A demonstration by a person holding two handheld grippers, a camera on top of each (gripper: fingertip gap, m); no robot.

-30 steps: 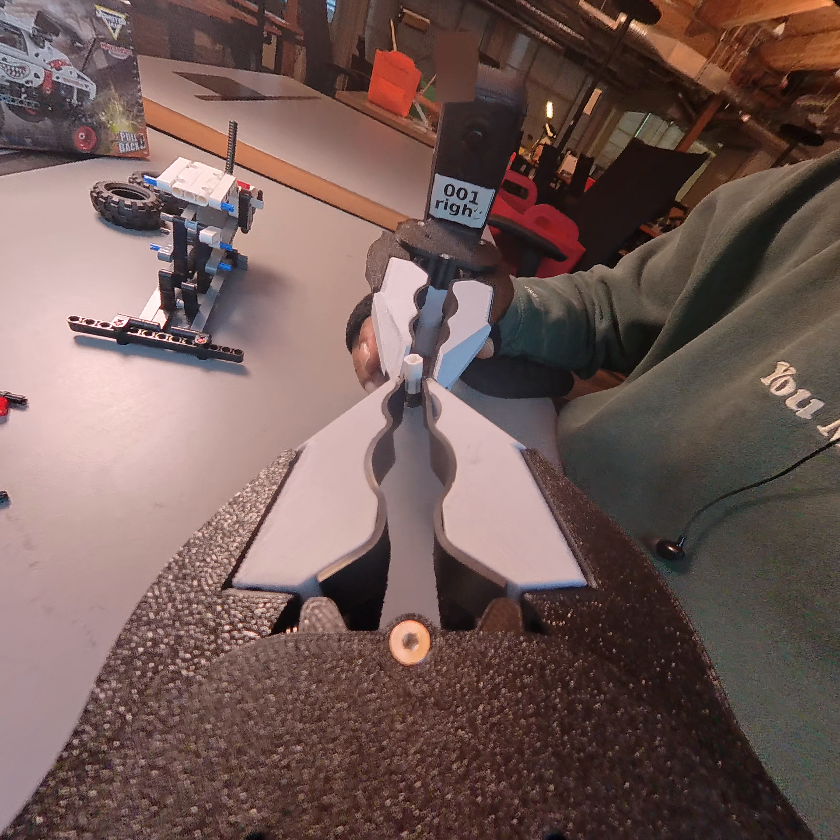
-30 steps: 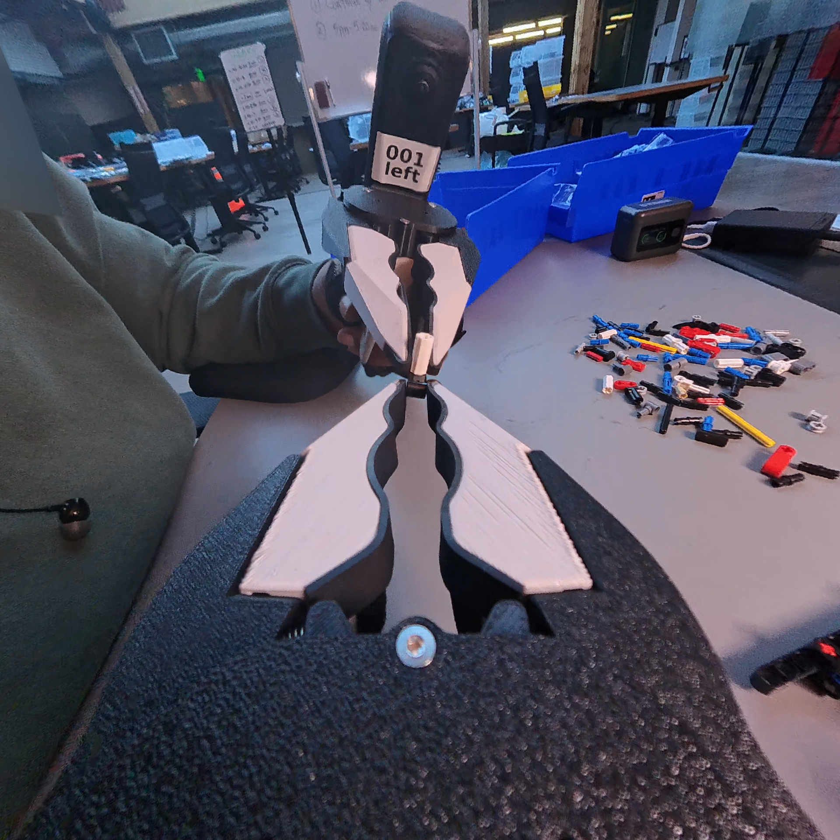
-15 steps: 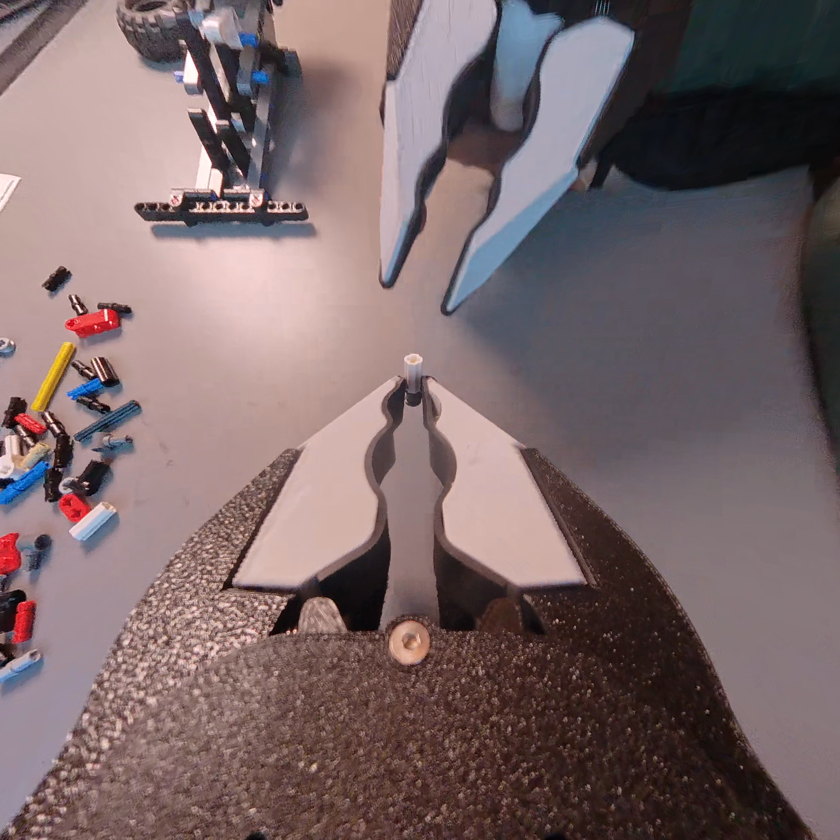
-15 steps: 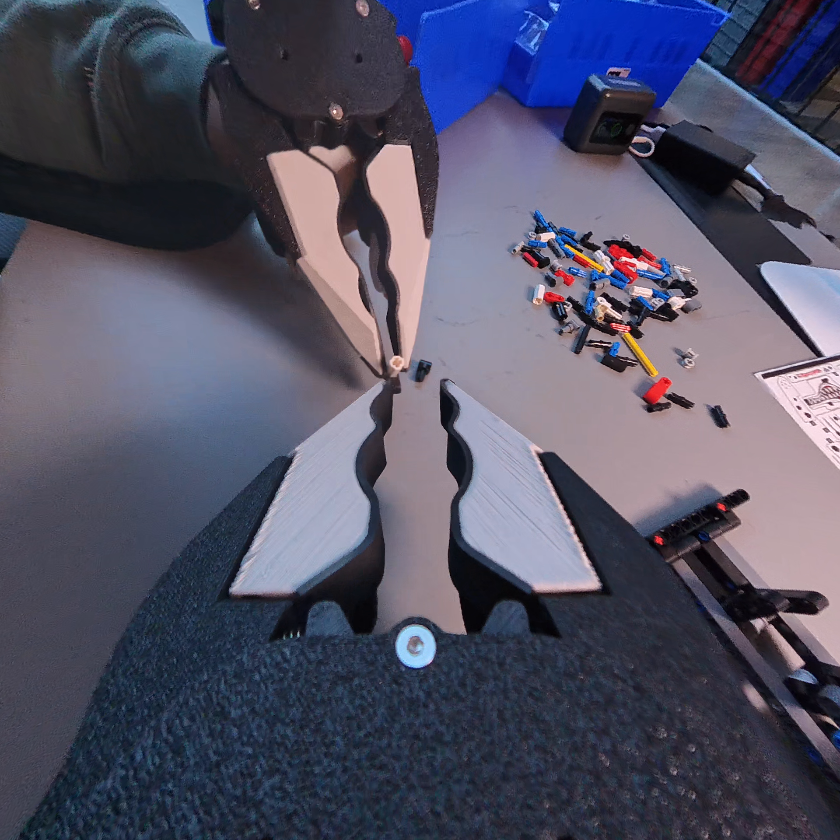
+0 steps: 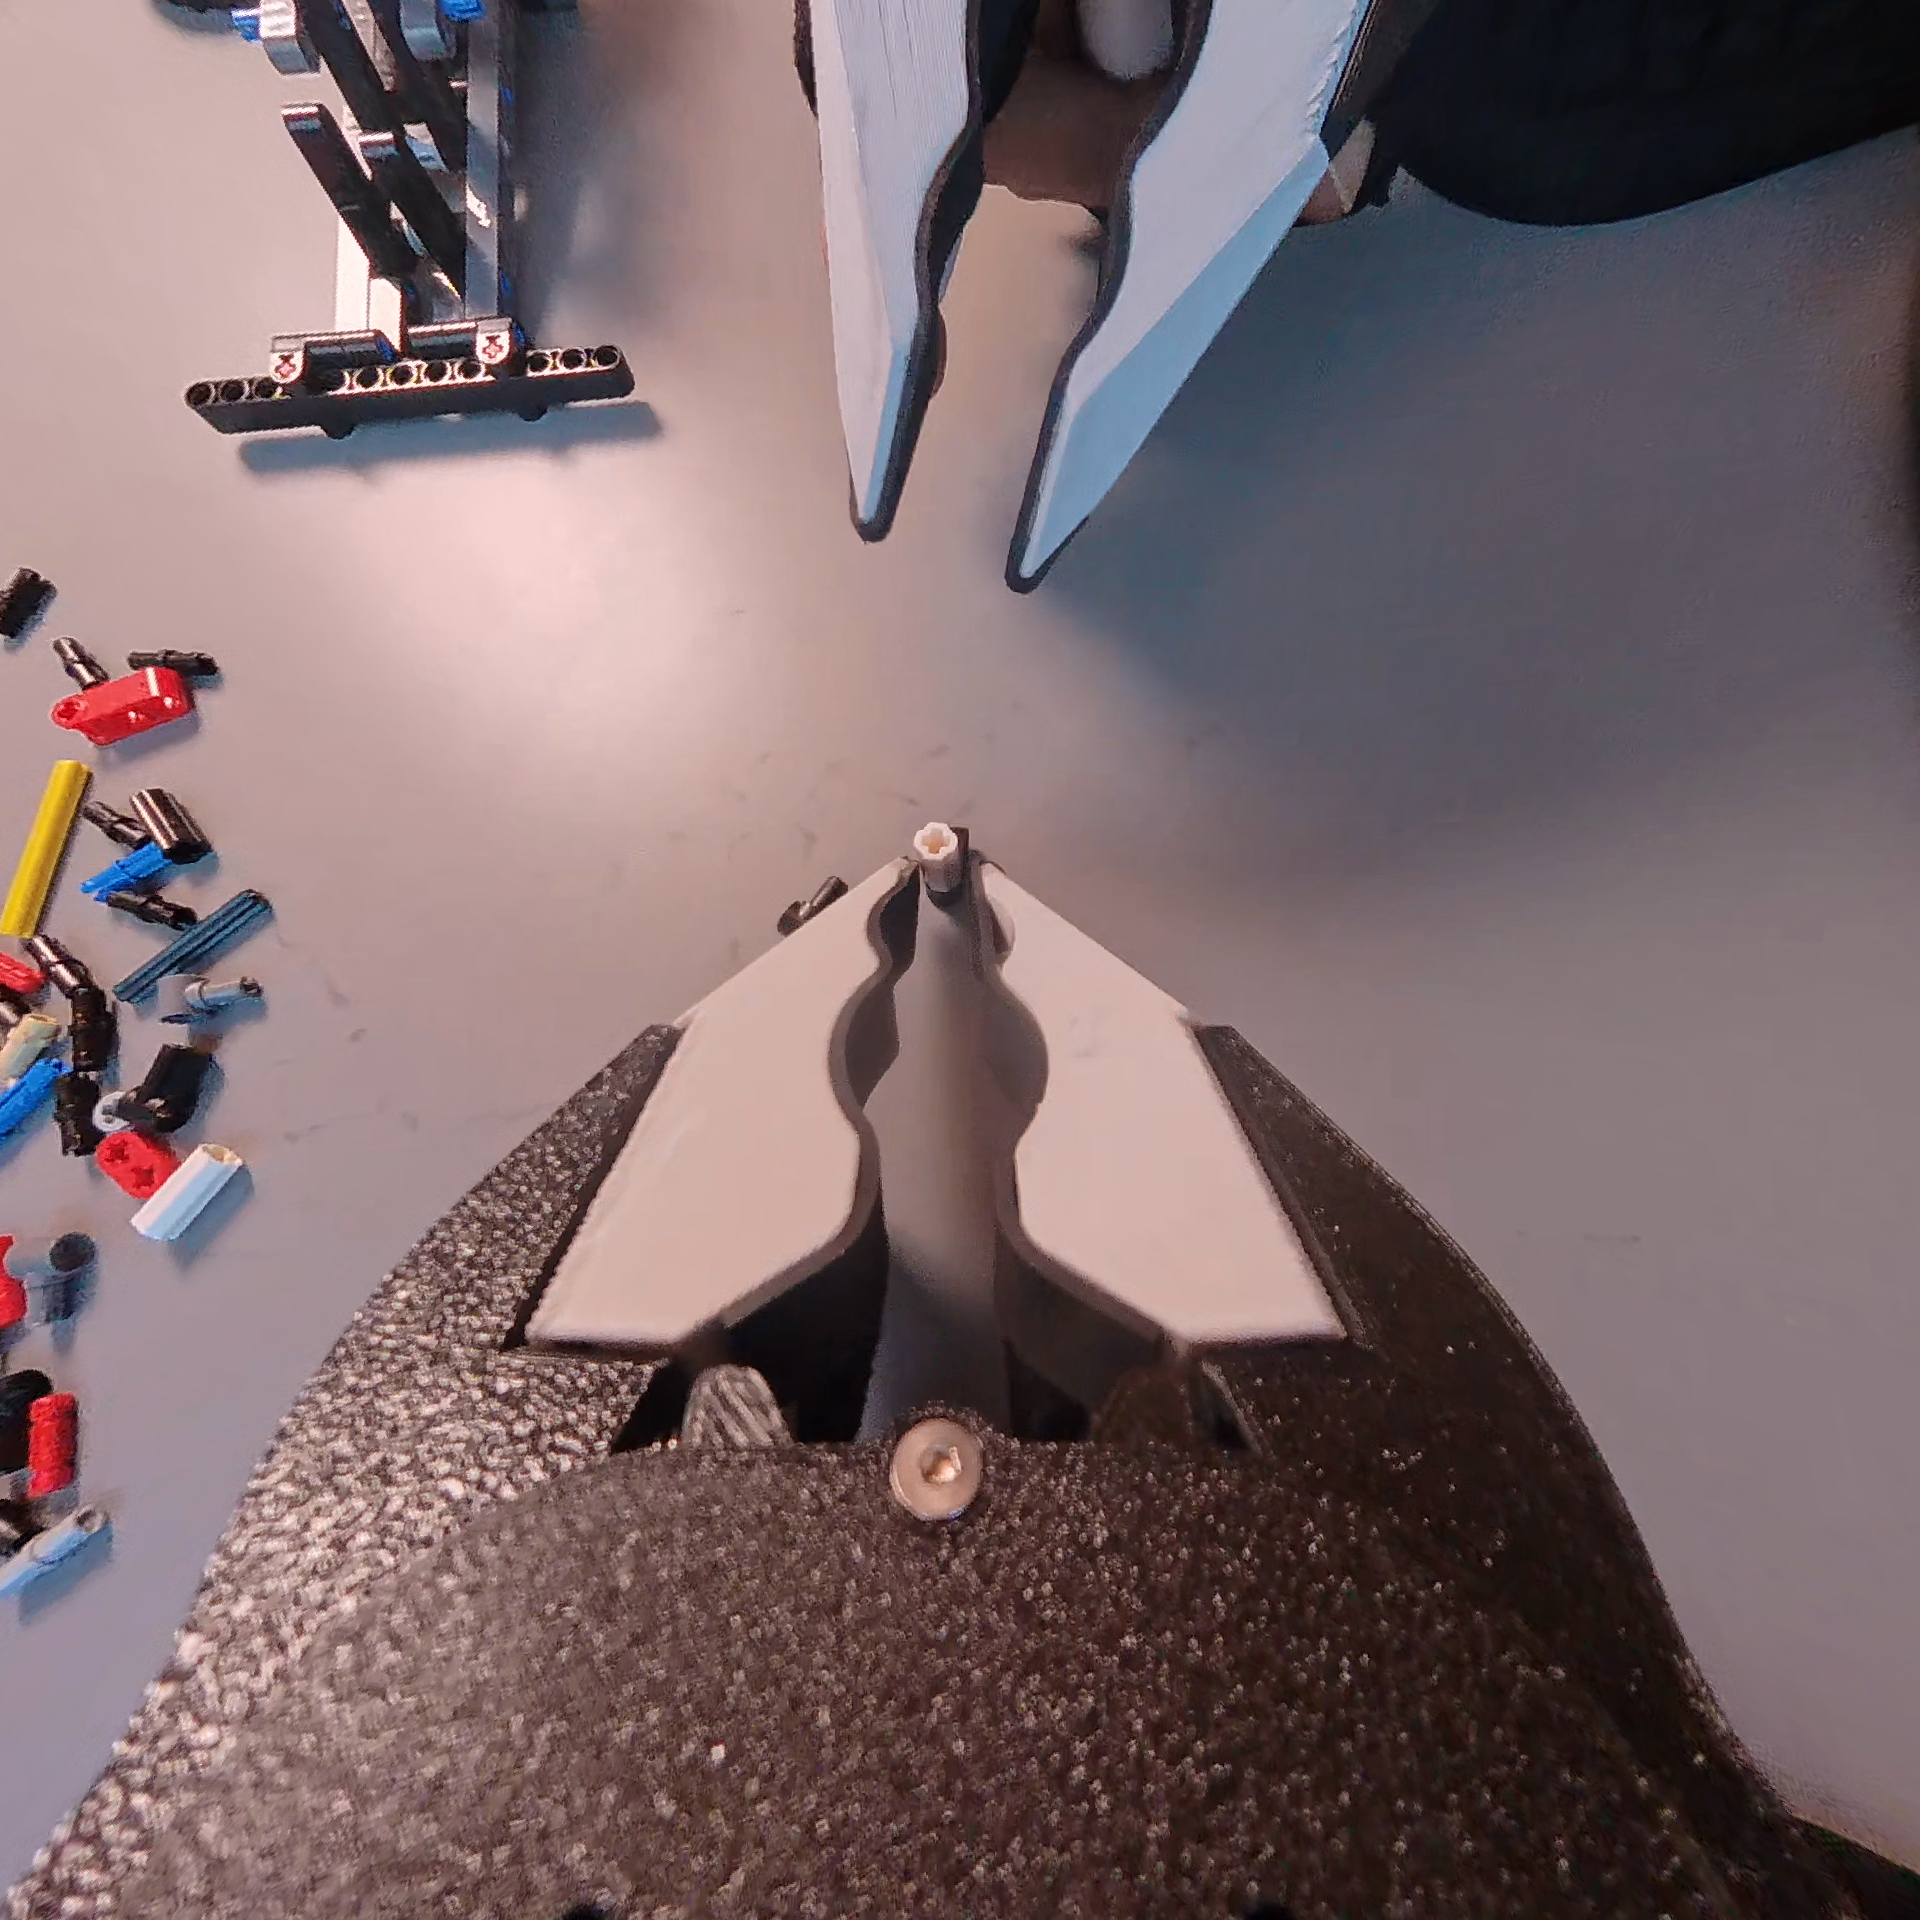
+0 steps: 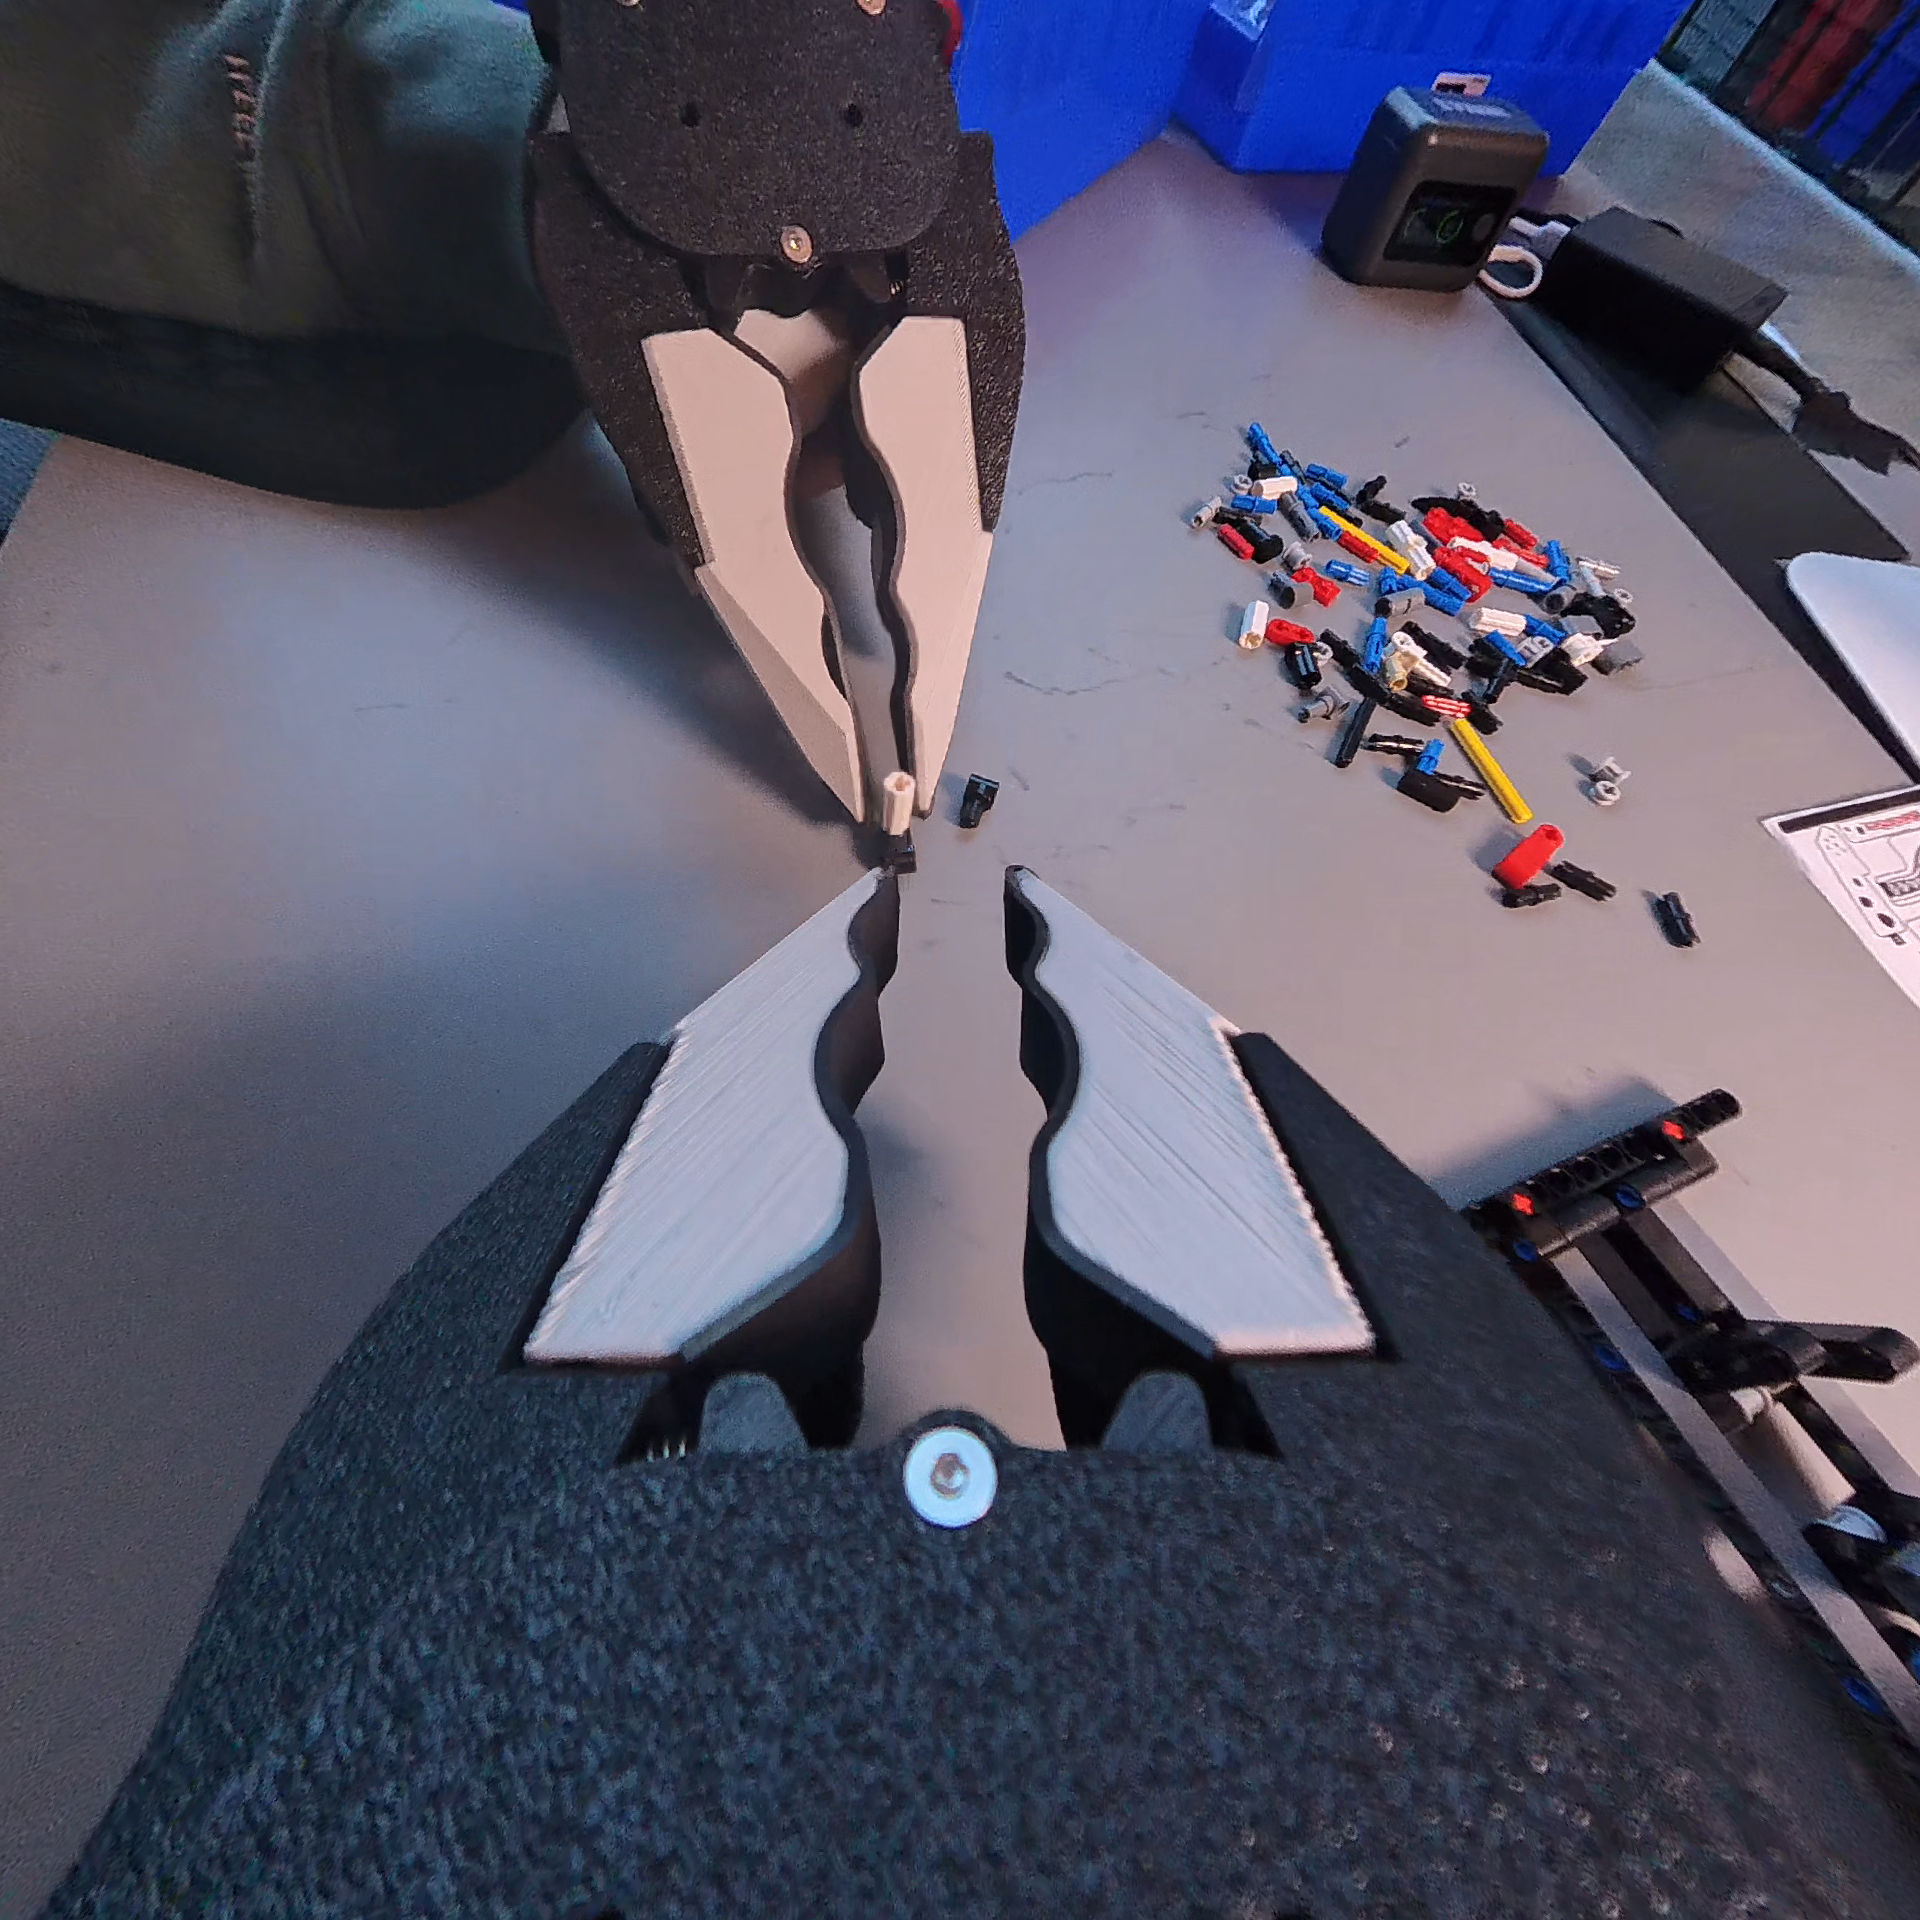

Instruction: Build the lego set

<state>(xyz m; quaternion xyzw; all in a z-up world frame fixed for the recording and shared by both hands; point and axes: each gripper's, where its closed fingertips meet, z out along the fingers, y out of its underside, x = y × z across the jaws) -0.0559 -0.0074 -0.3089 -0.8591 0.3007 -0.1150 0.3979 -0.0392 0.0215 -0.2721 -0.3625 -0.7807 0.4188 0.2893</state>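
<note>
Gripping: left tool [image 5: 940, 871] is closed tight on a small white connector [image 5: 938, 854] with a black pin under it, held at the very tips above the grey table [image 5: 1455, 779].
Right tool: right tool [image 6: 940, 883] stands parted and holds nothing; in the left wrist view its two tips [image 5: 951, 551] point down at the table, well apart from the held piece.
Same piece, other view: the white connector [image 6: 897, 802] sits between the left tool's tips [image 6: 896, 816], its black end just off the right tool's nearer finger.
Loose pin: a black pin [image 6: 975, 801] lies on the table just beside the left tool.
Parts pile: mixed blue, red, black and yellow pieces [image 6: 1423, 613] lie scattered farther off.
Chassis: the part-built frame [image 5: 410, 301] rests on the table, a long black beam across its end.
Background: a small black camera [image 6: 1429, 187] and blue bins [image 6: 1351, 73] at the table's far side.
Paper: an instruction sheet [image 6: 1860, 883] at the edge.
</note>
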